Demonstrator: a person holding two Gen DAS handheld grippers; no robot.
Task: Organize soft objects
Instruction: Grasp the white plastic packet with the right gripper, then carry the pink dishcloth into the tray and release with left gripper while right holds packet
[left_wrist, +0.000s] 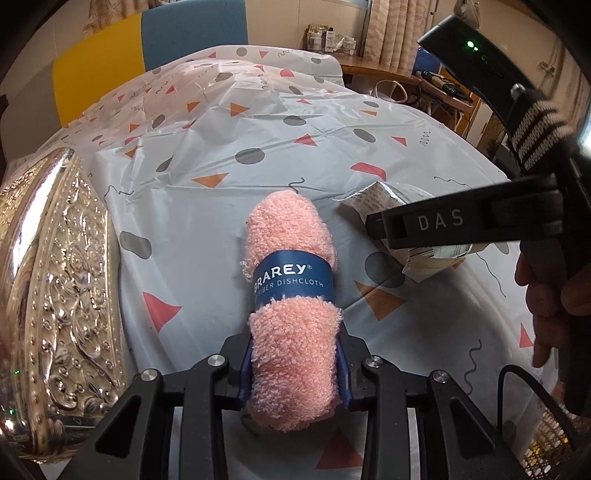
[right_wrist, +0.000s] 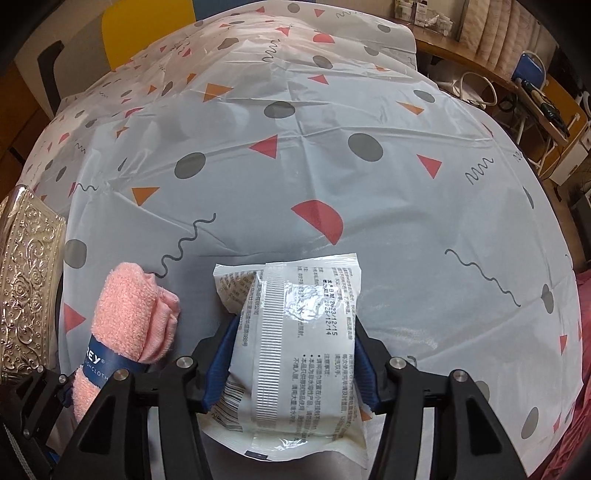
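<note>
Your left tool is clamped on the rolled pink terry dishcloth with a dark blue paper band. Its blue-padded fingers press into the fluffy pile on both sides near the roll's near end. The roll points away from you along the tool's line, over the surface covered by a pale grey plastic sheet printed with triangles, dots and squiggles, towards its near left part. You cannot tell from these views whether the far end of the roll rests on the sheet or hangs just above it.

Your right tool is closed at a middling width on the white plastic packet printed with small text and barcodes. Its blue pads squeeze the packet's sides so the wrapper crumples between them. The packet sits near the near edge of the surface, just right of the dishcloth and apart from it.

From the left wrist view, the right tool reaches in from the right over the packet, with your hand wrapped round its handle.

An embossed silver metal box with floral scrollwork stands at the left edge of the surface, close beside the dishcloth. A yellow and blue panel rises behind the far edge.
</note>
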